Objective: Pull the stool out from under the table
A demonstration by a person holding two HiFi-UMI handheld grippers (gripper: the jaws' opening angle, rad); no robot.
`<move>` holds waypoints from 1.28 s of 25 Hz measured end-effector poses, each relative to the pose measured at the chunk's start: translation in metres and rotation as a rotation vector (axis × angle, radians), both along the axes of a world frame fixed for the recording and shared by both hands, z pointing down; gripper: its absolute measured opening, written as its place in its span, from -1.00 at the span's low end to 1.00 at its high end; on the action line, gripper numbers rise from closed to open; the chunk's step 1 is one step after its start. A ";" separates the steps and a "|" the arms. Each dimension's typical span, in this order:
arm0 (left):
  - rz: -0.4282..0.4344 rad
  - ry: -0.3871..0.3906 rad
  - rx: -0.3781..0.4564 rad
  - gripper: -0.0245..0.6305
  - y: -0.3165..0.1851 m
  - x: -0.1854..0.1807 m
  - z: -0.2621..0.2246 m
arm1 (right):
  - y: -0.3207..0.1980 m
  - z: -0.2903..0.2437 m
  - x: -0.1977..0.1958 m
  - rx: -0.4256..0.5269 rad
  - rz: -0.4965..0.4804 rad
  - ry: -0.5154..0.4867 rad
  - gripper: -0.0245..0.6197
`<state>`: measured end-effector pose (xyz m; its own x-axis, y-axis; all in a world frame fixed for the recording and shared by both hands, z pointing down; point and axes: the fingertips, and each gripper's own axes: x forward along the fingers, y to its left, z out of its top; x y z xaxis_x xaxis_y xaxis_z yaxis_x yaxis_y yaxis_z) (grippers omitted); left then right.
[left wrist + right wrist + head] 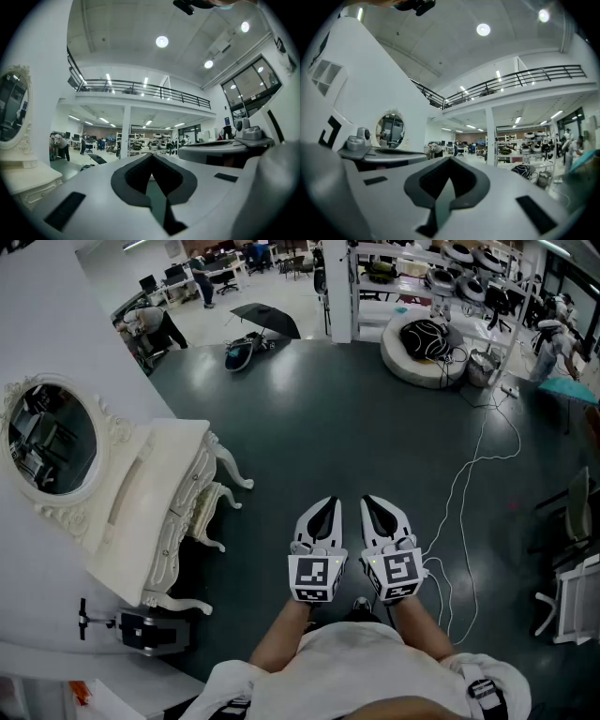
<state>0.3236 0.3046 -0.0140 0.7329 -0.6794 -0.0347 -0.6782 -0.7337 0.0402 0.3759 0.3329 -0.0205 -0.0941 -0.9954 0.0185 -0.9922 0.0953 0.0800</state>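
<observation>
Two shut, empty: left hand-held gripper [328, 502] and right hand-held gripper [368, 501], side by side over dark floor [356, 427].
Jaws pressed together on nothing. Stool [208, 512] tucked under white worktop [159, 484] with oval mirror [52, 439], well apart to the left of the left hand-held gripper.

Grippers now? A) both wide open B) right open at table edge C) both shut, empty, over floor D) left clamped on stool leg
C: left gripper and right gripper each show jaws together with nothing between, side by side above the floor, apart from the dressing table.
</observation>
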 end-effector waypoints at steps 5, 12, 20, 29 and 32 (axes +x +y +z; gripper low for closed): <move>0.007 -0.006 -0.003 -0.91 -0.003 0.014 0.003 | -0.005 0.003 0.013 0.002 0.001 -0.011 -0.88; -0.017 -0.022 -0.006 -0.91 -0.012 0.034 0.010 | -0.014 0.008 0.033 0.007 -0.029 -0.020 -0.88; -0.041 -0.030 -0.017 -0.91 -0.032 0.076 0.020 | -0.038 0.019 0.075 0.007 -0.041 -0.016 -0.88; -0.071 -0.064 -0.027 -0.91 -0.056 0.104 0.033 | -0.065 0.033 0.109 -0.014 -0.071 -0.058 -0.88; -0.088 -0.070 -0.035 -0.91 -0.076 0.099 0.040 | -0.085 0.038 0.103 -0.016 -0.092 -0.064 -0.88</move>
